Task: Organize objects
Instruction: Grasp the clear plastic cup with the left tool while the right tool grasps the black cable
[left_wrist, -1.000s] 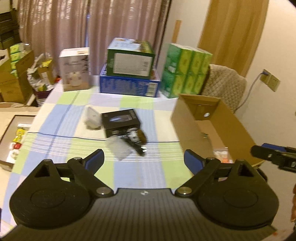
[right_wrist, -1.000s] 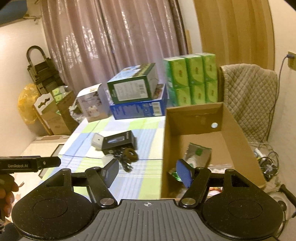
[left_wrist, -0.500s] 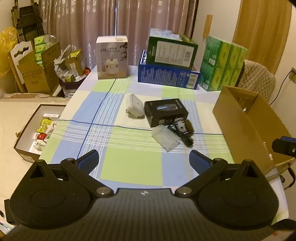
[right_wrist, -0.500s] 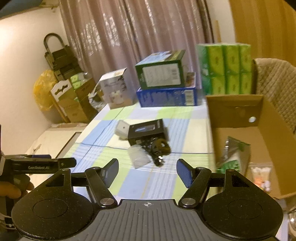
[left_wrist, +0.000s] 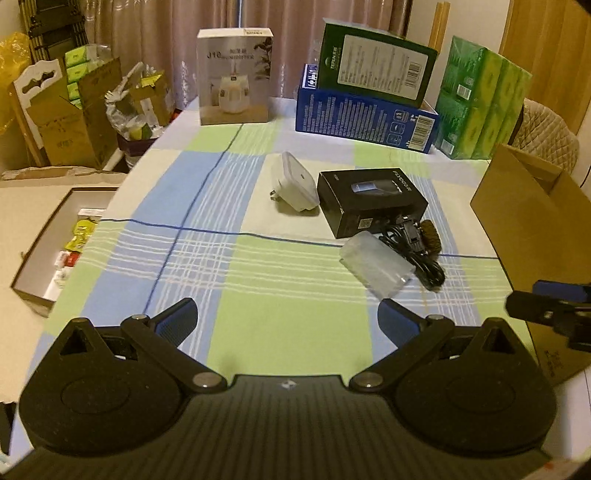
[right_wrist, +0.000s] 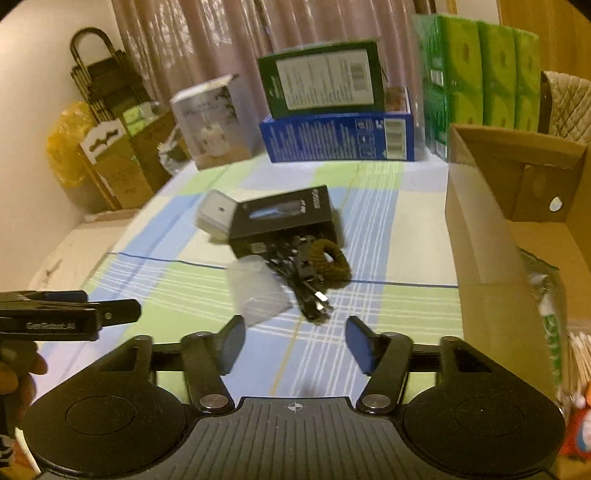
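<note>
The small pile to be sorted sits mid-bench, left of the open cardboard box (right_wrist: 480, 236): a black carton (right_wrist: 282, 218), a white plug adapter (left_wrist: 293, 184), a clear plastic case (right_wrist: 258, 291), a black cable (right_wrist: 310, 288) and a brown hair tie (right_wrist: 328, 258). The right gripper (right_wrist: 295, 345), fingers empty and closing, is nearer; the case lies just ahead and slightly left, long axis running diagonally. The left gripper (left_wrist: 286, 317) is spread wide, holding nothing.

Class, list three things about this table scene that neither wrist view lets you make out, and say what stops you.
1. Cardboard box contents: left wrist view, its near wall hides the inside; right wrist view, cut off by the edge.
2. Print on the black box: right wrist view, blurred.
3. Cable ends: left wrist view, tangled behind the clear case.
</note>
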